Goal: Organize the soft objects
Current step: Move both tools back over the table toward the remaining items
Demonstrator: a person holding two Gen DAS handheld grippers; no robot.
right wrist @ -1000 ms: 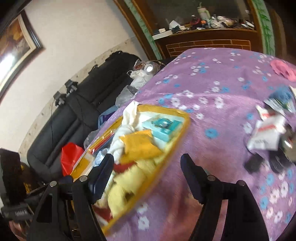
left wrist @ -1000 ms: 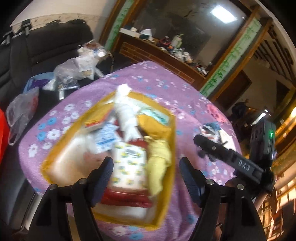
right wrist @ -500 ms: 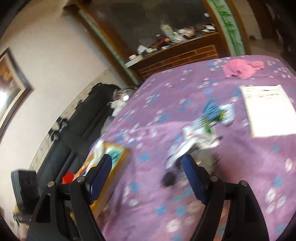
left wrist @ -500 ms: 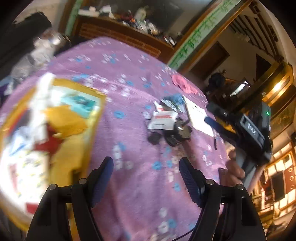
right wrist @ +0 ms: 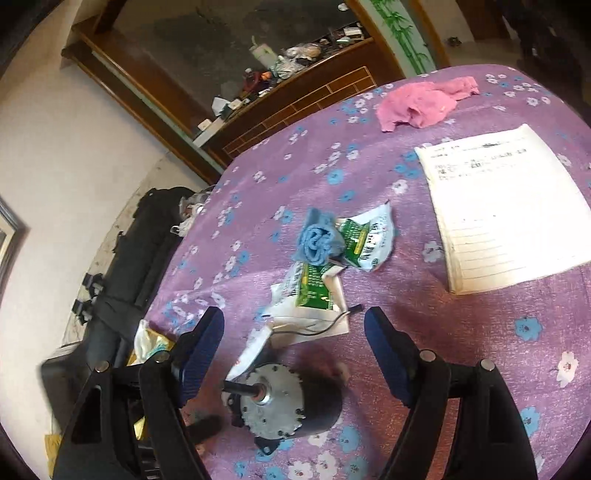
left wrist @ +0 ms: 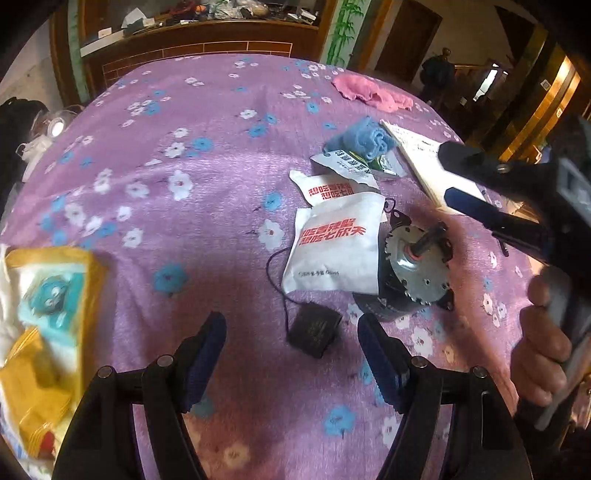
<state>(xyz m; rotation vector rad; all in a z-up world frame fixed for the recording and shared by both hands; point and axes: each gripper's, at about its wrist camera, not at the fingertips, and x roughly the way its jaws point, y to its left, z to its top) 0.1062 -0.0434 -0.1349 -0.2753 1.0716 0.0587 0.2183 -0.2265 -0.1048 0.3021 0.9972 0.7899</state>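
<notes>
On the purple flowered cloth lie a rolled blue cloth [left wrist: 364, 138] [right wrist: 316, 240], a pink cloth [left wrist: 371, 94] [right wrist: 421, 101] at the far side, and white soft packets [left wrist: 334, 245] [right wrist: 312, 291]. The yellow box [left wrist: 48, 317] with soft items sits at the left. My left gripper [left wrist: 291, 341] is open and empty, above a small black block [left wrist: 314, 330]. My right gripper [right wrist: 293, 332] is open and empty, above a metal motor [right wrist: 286, 402]; it also shows in the left wrist view [left wrist: 465, 177].
The motor [left wrist: 417, 269] with its wire lies beside the packets. A lined notepad [right wrist: 506, 206] lies at the right. A black sofa [right wrist: 122, 273] stands beyond the table's left edge. A cluttered wooden sideboard [left wrist: 192, 33] stands behind the table.
Both grippers have swung from over the yellow box to the right, toward the packets, motor and blue cloth. Both stay open and empty.
</notes>
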